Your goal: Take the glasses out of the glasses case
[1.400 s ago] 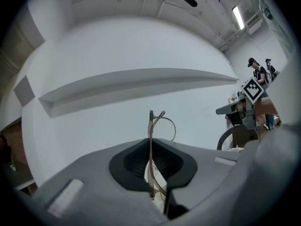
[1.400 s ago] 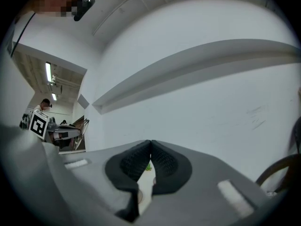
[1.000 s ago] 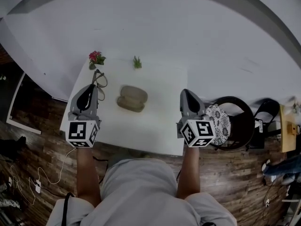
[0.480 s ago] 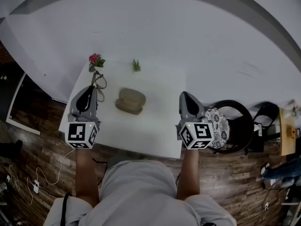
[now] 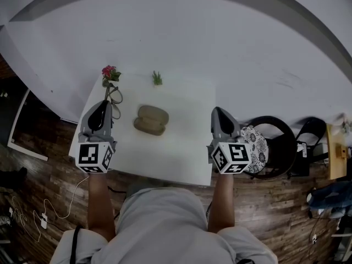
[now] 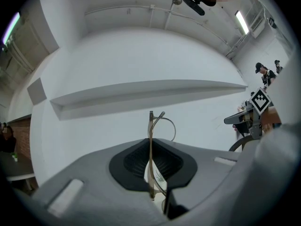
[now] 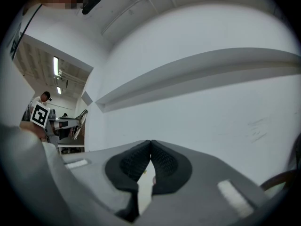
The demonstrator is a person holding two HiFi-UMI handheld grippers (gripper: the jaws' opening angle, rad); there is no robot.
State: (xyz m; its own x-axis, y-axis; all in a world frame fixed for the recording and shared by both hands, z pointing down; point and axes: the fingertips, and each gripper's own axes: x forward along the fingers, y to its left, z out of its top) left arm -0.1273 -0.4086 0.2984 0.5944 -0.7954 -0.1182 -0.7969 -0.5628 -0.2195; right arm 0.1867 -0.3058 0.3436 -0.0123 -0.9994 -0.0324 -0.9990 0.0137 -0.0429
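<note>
**Grippers barely moved, glasses held left of case**

Since a second ago both grippers have kept their places. We count one glasses (image 5: 114, 94), pinched in the left gripper (image 5: 105, 104) just left of the one glasses case (image 5: 150, 119) on the table (image 5: 181, 153). The right gripper (image 5: 217, 111) is well right of the case, its jaws pressed together on nothing. Two plants stand behind the case: a pink flower (image 5: 110, 72) and a green sprig (image 5: 157, 78).

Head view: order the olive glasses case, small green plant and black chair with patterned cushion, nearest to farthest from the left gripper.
1. Olive glasses case, on the white table, just right of the left gripper holding the thin-framed glasses.
2. Small green plant, at the table's far edge.
3. Black chair with patterned cushion, off the table, beyond the right gripper.
</note>
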